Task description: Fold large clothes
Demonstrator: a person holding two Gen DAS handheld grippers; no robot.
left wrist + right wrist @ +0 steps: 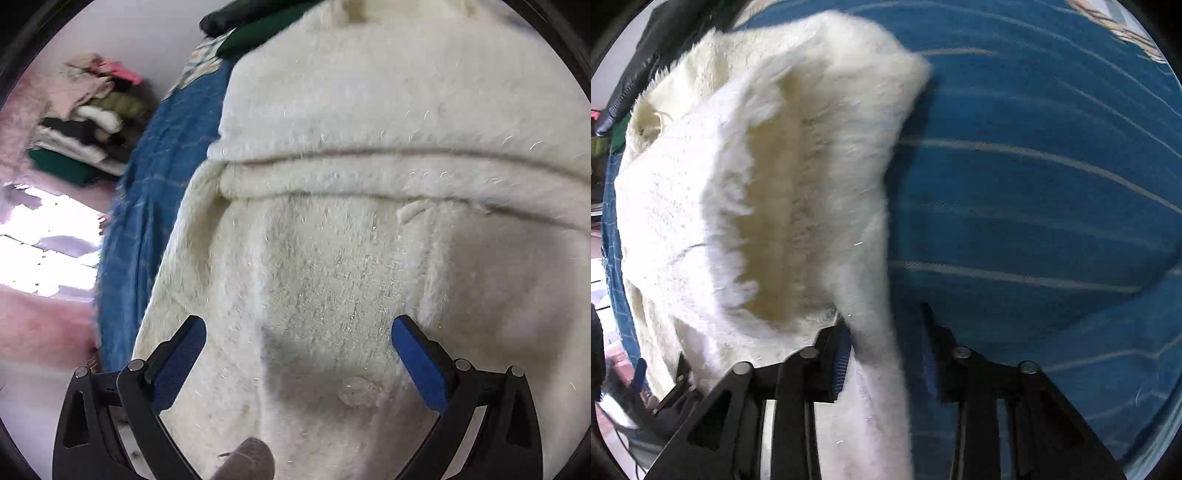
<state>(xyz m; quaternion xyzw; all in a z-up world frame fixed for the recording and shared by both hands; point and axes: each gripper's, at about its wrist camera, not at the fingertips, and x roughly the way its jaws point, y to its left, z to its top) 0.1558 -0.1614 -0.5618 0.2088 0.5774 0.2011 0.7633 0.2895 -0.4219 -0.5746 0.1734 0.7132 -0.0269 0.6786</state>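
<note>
Left gripper (298, 334) hangs over the fluffy white garment (369, 221), jaws spread wide, nothing in them. Right gripper (886, 343) is narrower, a fold of that garment (768, 177) between its fingers; firm pinch? Cannot tell. Blue striped blanket (1034, 184) at three o'clock.
</note>
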